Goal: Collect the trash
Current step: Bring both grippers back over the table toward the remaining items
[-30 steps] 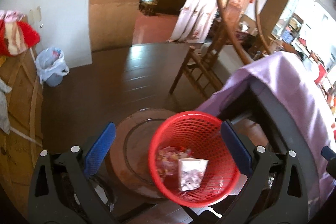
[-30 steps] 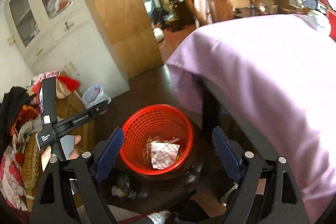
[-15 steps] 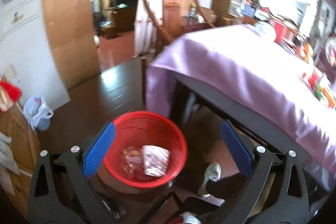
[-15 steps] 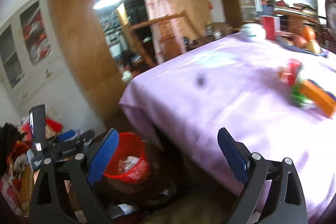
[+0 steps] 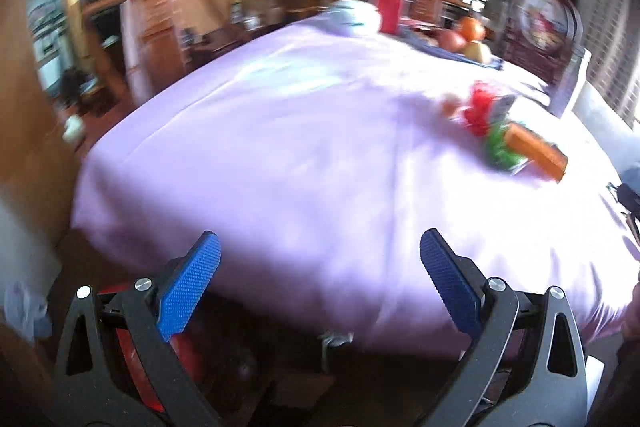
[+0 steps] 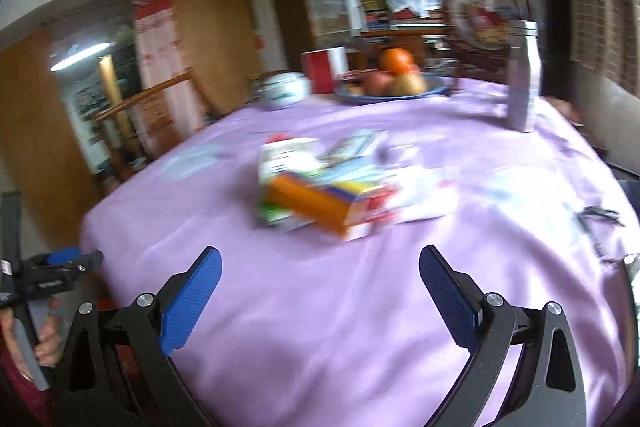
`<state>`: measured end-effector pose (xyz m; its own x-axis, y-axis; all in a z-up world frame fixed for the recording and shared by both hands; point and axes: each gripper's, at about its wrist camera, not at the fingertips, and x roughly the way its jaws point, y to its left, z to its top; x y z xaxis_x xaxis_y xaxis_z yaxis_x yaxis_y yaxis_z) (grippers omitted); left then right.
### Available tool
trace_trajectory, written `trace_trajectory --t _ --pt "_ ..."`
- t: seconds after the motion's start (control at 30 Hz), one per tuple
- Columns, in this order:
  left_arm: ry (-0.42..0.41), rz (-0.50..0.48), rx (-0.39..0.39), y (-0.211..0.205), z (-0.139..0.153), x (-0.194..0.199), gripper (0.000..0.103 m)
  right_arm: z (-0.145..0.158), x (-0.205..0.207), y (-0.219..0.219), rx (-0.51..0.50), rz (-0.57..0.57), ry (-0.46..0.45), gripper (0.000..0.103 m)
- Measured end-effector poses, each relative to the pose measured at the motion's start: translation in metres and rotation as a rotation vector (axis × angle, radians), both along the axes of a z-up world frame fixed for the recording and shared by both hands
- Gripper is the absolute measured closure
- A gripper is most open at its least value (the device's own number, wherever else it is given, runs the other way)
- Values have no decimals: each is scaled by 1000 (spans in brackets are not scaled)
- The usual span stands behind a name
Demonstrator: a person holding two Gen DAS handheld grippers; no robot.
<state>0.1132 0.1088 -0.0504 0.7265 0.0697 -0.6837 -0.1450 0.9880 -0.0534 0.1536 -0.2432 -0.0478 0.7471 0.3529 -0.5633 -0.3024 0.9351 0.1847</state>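
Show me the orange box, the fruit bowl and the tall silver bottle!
orange box [image 6: 310,205], right wrist view, its long orange side.
fruit bowl [image 6: 434,91], right wrist view, its blue rim.
tall silver bottle [image 6: 522,83], right wrist view, mid body.

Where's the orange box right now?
On the purple tablecloth, in the pile of cartons mid-table. In the right wrist view the orange box lies ahead of the open jaws, nearer than the fruit bowl; in the left wrist view it sits far right.

Both fisheye views are motion-blurred, daylight glaring from the far windows, edges bending into dark corners.
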Motion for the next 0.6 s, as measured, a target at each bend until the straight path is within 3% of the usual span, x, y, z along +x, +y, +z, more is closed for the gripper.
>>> trace_trajectory --t 0.2,0.4,0.53,0.6 --pt "0 -147 42 -79 12 90 7 -15 41 -29 2 -80 40 6" --pt "30 -264 -1 -139 19 164 7 -22 48 -38 90 -58 81 6" --pt "59 -208 133 -169 5 207 6 -21 47 -39 112 -39 80 6" --pt "101 -185 137 -165 -5 215 6 -22 48 -42 125 -62 87 6"
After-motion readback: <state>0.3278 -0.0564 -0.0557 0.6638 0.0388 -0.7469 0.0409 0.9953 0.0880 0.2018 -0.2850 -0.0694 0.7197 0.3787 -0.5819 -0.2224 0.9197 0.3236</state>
